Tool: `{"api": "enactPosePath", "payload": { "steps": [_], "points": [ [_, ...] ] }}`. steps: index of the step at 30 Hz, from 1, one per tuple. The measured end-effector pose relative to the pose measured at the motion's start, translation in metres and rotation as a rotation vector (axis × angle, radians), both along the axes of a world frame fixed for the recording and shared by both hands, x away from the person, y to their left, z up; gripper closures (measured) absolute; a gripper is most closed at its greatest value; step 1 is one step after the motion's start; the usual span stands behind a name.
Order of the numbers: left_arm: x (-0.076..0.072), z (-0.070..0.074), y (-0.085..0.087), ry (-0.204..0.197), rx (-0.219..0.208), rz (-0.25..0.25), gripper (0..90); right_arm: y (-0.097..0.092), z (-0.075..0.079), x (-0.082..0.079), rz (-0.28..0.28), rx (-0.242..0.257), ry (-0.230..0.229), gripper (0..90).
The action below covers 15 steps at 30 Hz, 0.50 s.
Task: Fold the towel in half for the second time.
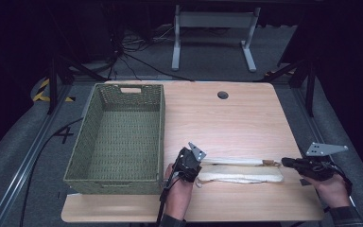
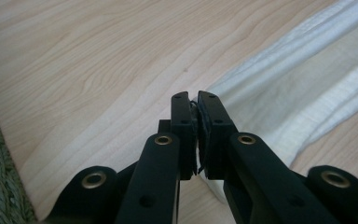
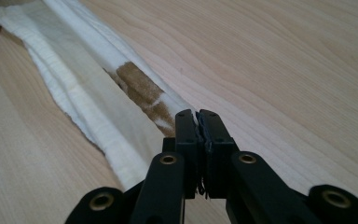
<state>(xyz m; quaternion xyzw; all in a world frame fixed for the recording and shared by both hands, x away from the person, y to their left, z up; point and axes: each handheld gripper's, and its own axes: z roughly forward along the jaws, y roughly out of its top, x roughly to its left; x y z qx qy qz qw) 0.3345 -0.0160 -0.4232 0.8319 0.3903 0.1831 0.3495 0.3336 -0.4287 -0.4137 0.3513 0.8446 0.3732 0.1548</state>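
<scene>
— Cloth (image 1: 240,169), cream-white and folded into a long band, lies on the table (image 1: 246,113) stretched between the two claws, with the green woven basket (image 1: 118,137) off beyond the left one.

— And the claws themselves?

— Left gripper (image 1: 199,166) is pinched on the cloth's near end; in its own view the jaws stand together with a sliver of fabric caught between them and the band running away ahead and to the right. Right gripper (image 1: 283,162) is likewise clamped on the opposite end, the band leading away ahead and to the left of its jaws.

— How will it handle?

— Soft and light, I'd judge. It sags and creases, so it has no stiffness of its own; keeping both ends pulled gently apart should hold the fold flat. Corners or end edges are the sensible places to grip, as now. The ribbed weave looks grippy rather than slippery, and nothing about it is fragile.

— Any label?

— A brown patch (image 3: 142,91) sits just ahead of the right jaws. No writing on it can be read.
</scene>
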Motion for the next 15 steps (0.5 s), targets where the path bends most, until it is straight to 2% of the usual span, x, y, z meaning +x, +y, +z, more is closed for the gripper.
{"api": "enactPosePath", "payload": {
  "steps": [8, 15],
  "points": [
    [-0.010, -0.006, 0.003, 0.017, -0.003, -0.014, 85.9, 0.002, -0.003, -0.014, 0.019, -0.004, 0.014, 87.0],
    [-0.016, -0.015, 0.003, 0.052, 0.003, -0.028, 85.8, 0.004, -0.011, -0.020, 0.033, -0.029, 0.048, 86.8]
  ]
}}
